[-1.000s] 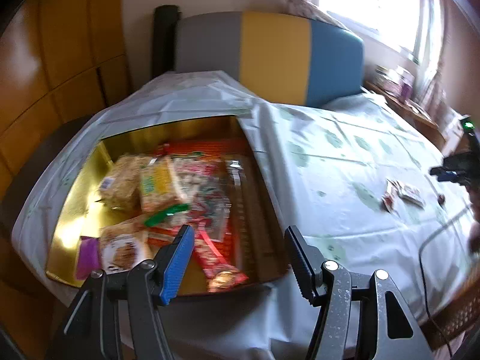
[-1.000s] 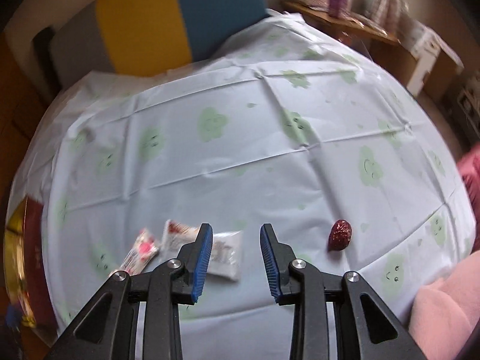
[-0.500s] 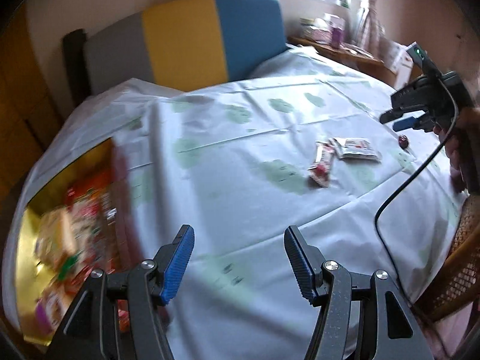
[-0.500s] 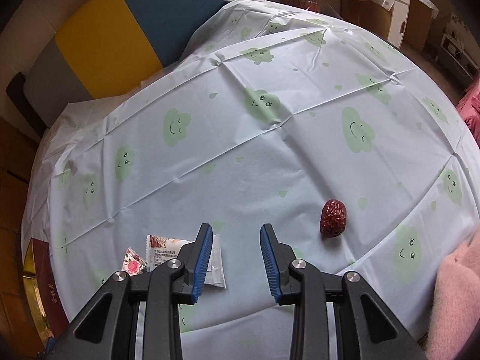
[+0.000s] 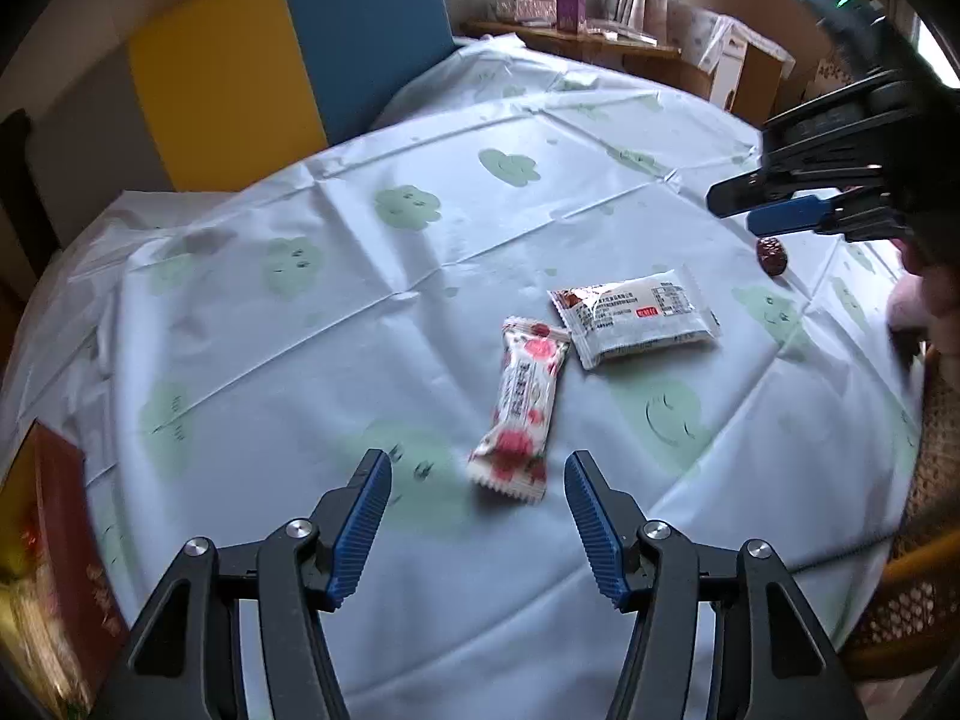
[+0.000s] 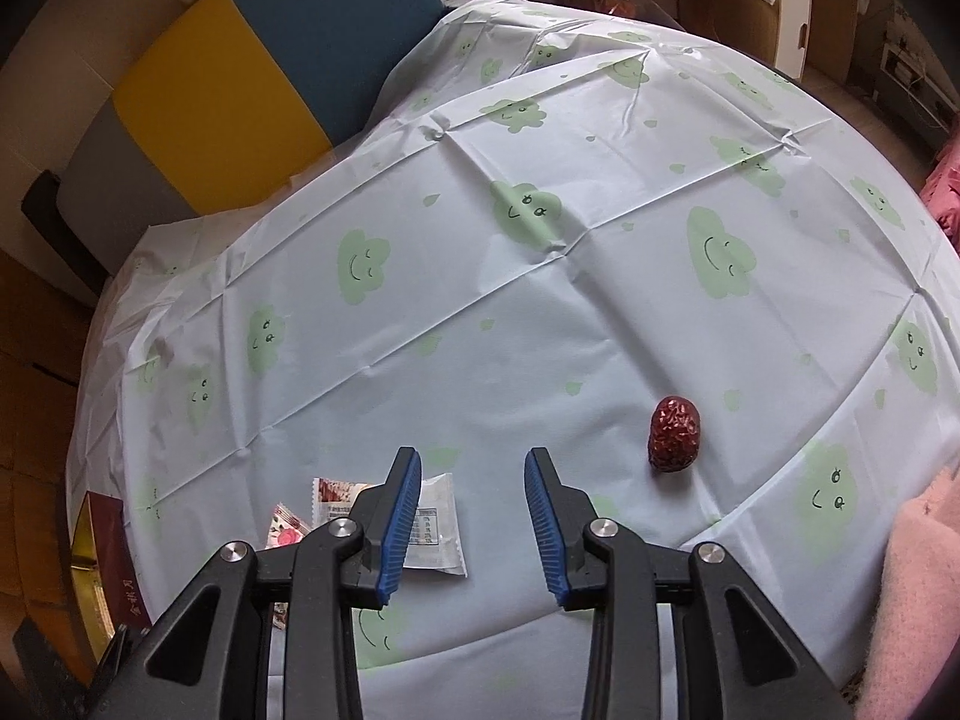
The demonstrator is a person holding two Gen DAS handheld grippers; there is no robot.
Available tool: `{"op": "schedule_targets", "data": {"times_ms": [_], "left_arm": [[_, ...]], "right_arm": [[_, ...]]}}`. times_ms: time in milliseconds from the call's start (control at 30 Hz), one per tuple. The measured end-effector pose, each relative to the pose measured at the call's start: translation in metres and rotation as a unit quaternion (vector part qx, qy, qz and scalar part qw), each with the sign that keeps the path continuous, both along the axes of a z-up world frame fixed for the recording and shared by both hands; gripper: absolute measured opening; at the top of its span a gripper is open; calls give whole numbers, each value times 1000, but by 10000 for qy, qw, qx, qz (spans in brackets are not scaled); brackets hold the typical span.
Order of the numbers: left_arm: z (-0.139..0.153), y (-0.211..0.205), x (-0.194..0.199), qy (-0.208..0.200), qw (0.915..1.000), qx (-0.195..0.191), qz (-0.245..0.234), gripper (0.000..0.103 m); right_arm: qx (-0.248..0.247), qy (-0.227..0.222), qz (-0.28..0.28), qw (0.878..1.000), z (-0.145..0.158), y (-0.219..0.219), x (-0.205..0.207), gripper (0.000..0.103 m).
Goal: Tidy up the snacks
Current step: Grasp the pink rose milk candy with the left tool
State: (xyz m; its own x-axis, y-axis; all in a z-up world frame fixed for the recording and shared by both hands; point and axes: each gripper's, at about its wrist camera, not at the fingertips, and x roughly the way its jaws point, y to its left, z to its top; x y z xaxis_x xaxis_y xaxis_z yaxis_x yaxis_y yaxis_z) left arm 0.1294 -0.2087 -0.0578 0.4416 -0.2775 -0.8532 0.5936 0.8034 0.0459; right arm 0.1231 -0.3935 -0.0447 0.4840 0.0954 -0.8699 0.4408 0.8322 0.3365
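Plastic cover: pale blue tablecloth (image 5: pixel 372 360) printed with green smiling clouds, creased, spread over the tabletop.
Hidden or cut off: red and gold snack box (image 5: pixel 54 546) is cropped by the left edge of both views and blurred, so its contents cannot be made out; print on the wrappers is too small to read.
Pink-flowered packet: long white candy bar wrapper (image 5: pixel 521 414) with red blossoms and crimped ends, lying flat just ahead of the left tool.
White sachet: flat snack pouch (image 5: pixel 636 315) with a red label and a brown corner, just beside the candy bar's far end; in the right wrist view the tool's finger covers part of it.
Red date: 1 wrinkled dried jujube (image 6: pixel 673 433), alone on the cloth, right of the right tool.
Left tool (image 5: pixel 477 480): jaws wide apart, having just narrowed a little, nothing gripped.
Right tool (image 6: pixel 471 483): jaws partly apart, having just widened slightly, empty, above bare cloth between sachet and date.
Person: pink sleeve (image 6: pixel 918 588) at the right edge.
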Motion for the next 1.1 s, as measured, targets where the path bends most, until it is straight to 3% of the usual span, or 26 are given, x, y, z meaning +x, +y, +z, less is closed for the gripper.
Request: {"op": "schedule_targets", "data": {"times_ms": [200,333,467,633,733,967,1100], "left_arm": [[-15,-29,15,126,9997,100,-208,51],[-19,-32,18,87,9999,-17,-70,19],[-16,-15,10,157,9994,-242,176,19],[-17,40,-14,213,9947,-364,939,20],[-18,70,-30,76,9911,-627,1175,24],[-22,81,-43,-169,9910,-732,1110,24],[-25,81,-44,-229,9910,-800,1050,24]], "right_arm": [[92,-32,-28,9999,-1,-2,1,36],[45,-13,36,10000,-1,1,4,36],[43,-5,75,10000,-1,2,5,36],[59,10,157,9999,-2,5,6,36],[64,52,223,9997,-4,8,6,36],[38,173,704,9974,-7,28,11,38],[-32,260,1255,9917,-9,49,17,39]]}}
